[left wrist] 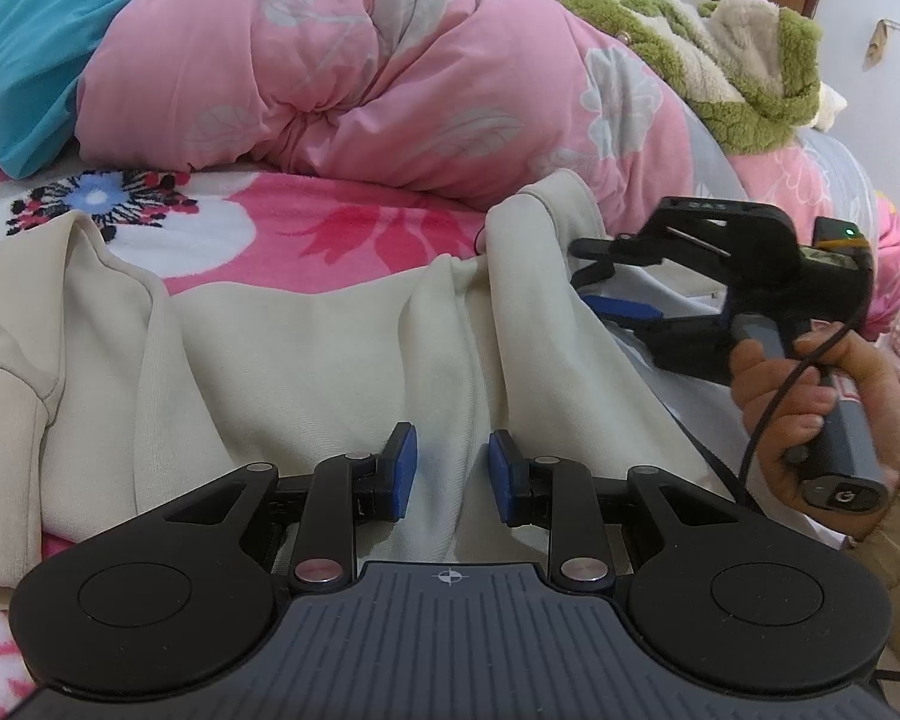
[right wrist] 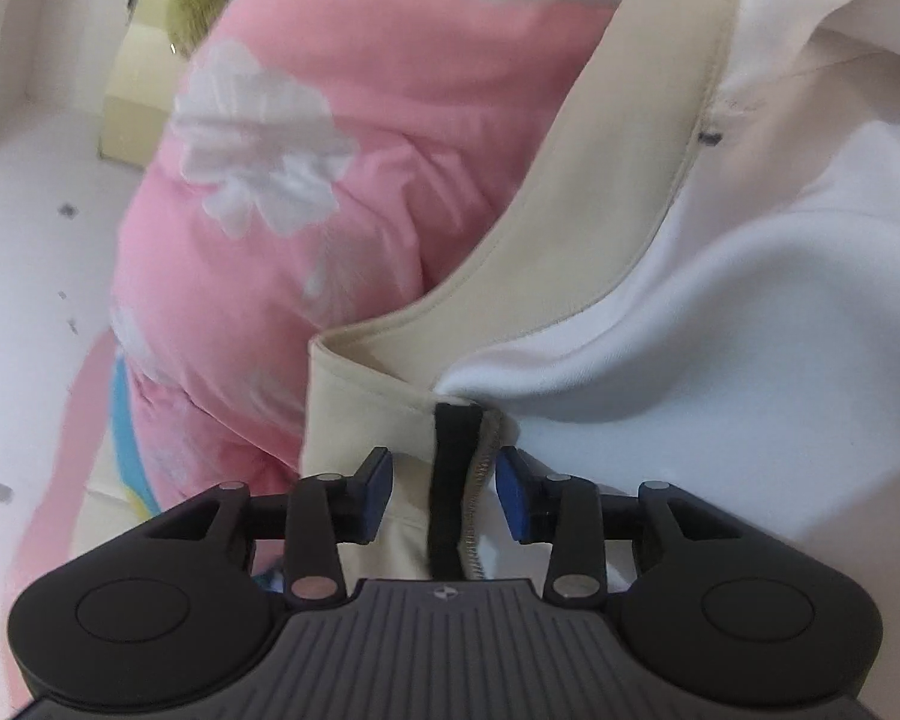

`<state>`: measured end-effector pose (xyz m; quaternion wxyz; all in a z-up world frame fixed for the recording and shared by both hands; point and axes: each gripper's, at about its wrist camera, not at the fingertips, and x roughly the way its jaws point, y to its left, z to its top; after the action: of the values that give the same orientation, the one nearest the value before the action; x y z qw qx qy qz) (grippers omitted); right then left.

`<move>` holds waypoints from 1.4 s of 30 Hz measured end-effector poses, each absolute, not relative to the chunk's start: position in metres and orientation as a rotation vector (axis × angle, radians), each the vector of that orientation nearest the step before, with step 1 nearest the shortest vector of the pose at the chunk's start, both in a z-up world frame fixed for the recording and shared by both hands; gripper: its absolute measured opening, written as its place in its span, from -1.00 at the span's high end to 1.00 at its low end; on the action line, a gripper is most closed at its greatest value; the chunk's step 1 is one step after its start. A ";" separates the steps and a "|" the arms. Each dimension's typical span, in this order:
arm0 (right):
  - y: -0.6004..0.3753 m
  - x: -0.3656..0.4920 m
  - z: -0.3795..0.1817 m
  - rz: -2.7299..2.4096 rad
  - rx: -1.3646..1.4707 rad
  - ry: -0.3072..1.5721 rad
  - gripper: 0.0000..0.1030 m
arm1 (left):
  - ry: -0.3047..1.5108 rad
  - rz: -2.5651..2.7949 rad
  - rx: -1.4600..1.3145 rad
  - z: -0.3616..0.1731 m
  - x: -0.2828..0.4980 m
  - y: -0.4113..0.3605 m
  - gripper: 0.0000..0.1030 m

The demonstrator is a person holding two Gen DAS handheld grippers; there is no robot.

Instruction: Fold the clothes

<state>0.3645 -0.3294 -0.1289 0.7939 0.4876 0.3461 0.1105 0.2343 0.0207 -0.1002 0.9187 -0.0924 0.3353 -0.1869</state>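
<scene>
My left gripper [left wrist: 452, 468] hangs over a cream sweatshirt [left wrist: 306, 354] that lies rumpled on a flowered sheet [left wrist: 306, 222], and my blue pads [left wrist: 403, 468] stand apart with only cloth between them — they grip nothing. On my right side my hand [left wrist: 810, 402] holds the right gripper [left wrist: 600, 276] by its handle; its fingers are spread beside a raised fold of the sweatshirt. Behind the sweatshirt lies a pink quilt [left wrist: 390, 72] with grey leaves, a teal pillow [left wrist: 36, 42] to its left, and a green fleece garment [left wrist: 744, 60] on top.
</scene>
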 end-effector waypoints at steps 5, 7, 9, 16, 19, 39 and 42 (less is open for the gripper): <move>-0.318 0.378 -0.127 0.243 1.001 0.735 0.22 | 0.689 -0.386 -0.193 -0.100 0.234 0.021 0.49; -0.316 0.378 -0.127 0.251 0.988 0.724 0.27 | 0.689 -0.386 -0.193 -0.100 0.234 0.021 0.49; -0.315 0.375 -0.123 0.258 0.954 0.707 0.44 | 0.689 -0.386 -0.194 -0.100 0.234 0.021 0.49; -0.282 0.347 -0.060 0.190 0.438 0.579 0.79 | 0.688 -0.386 -0.192 -0.100 0.234 0.021 0.49; -0.259 0.332 -0.027 0.135 0.139 0.511 0.80 | 0.687 -0.386 -0.191 -0.100 0.234 0.021 0.48; -0.256 0.339 -0.056 -0.105 -0.360 0.699 0.20 | 0.672 -0.379 -0.147 -0.096 0.229 0.015 0.34; -0.292 0.310 -0.013 -0.104 -0.197 0.703 0.19 | 0.672 -0.378 -0.142 -0.097 0.229 0.015 0.33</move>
<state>0.3099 -0.2923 -0.0131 0.9328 -0.0964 0.3434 -0.0509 0.2293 0.0148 -0.0966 0.9242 -0.0693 0.3273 -0.1843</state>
